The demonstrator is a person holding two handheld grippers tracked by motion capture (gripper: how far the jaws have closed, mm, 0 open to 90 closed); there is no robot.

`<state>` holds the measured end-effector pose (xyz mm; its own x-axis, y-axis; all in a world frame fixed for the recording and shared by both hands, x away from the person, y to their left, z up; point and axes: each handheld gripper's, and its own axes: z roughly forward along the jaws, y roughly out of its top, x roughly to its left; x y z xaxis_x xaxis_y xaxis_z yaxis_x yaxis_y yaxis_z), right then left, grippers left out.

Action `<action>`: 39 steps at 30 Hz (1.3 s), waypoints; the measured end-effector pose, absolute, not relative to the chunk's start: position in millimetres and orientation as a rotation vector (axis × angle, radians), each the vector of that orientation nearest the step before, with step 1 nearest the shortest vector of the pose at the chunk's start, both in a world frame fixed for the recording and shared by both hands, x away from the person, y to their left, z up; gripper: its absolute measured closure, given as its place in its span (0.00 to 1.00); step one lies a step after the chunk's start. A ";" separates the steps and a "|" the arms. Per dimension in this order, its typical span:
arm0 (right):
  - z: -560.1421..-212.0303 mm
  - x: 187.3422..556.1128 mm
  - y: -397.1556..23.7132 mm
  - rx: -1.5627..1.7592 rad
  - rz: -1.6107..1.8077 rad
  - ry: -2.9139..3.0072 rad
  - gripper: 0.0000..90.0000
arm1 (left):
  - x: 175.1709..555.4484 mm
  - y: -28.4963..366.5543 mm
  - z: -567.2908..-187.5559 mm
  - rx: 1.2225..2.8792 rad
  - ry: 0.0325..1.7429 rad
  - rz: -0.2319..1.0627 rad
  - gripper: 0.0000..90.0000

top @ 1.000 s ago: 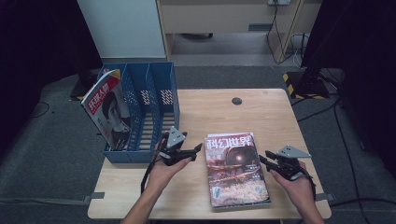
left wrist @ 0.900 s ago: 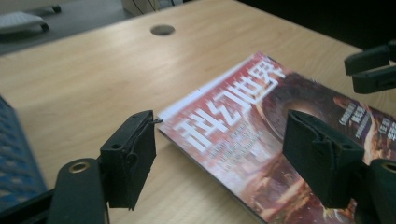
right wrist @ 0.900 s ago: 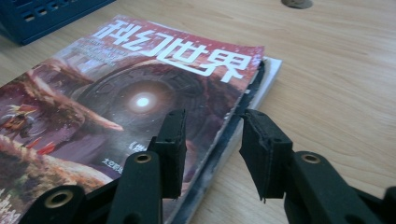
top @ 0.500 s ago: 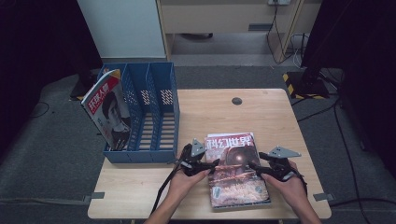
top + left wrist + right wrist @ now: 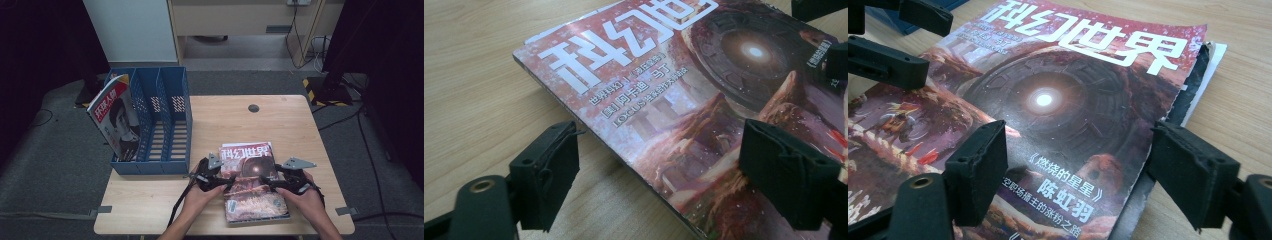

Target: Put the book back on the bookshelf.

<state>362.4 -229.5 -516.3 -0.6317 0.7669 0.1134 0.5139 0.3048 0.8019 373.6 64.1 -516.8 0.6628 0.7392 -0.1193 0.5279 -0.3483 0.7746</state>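
From above, the magazine (image 5: 252, 182) lies flat on the table (image 5: 295, 125), near the front edge and right of centre. There's a second issue just under it, its edges peeking out. The left gripper (image 5: 222, 181) sits at the magazine's left edge, the right gripper (image 5: 270, 181) over its right half, both pointing inward toward each other. Each is held in a hand, forearms coming up from the bottom. Off to the left stands a blue file rack (image 5: 165, 125) at the table's left edge, with another magazine (image 5: 115, 117) leaning upright in its leftmost slot. A small dark disc (image 5: 253, 108) lies on the wood farther back.

Over to the left gripper view: the jaws stand wide apart and have just been opening. One black pad (image 5: 546, 175) hangs over bare wood, the other over the red cover, with the magazine's (image 5: 684, 100) edge running between them. Neither pad presses on it.

Now the right gripper view: jaws wide here too, also just been opening. One pad (image 5: 978, 170) hovers above the cover art, the other (image 5: 1190, 172) sits beyond the magazine's (image 5: 1063, 100) ragged right edge, which lies in the gap between them. No grip. The left gripper's black jaws (image 5: 890, 60) poke in at top left.
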 end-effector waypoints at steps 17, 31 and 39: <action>-519.4 362.7 -226.4 1.129 1.243 2.279 0.23 | 380.3 68.4 -526.8 1.984 1.013 0.133 0.13; -520.5 362.8 -223.4 1.106 1.256 2.286 0.25 | 383.0 67.0 -521.5 1.990 1.029 0.084 0.14; -521.5 364.5 -226.2 1.128 1.292 2.285 0.26 | 385.8 74.3 -497.6 1.944 0.991 0.072 0.34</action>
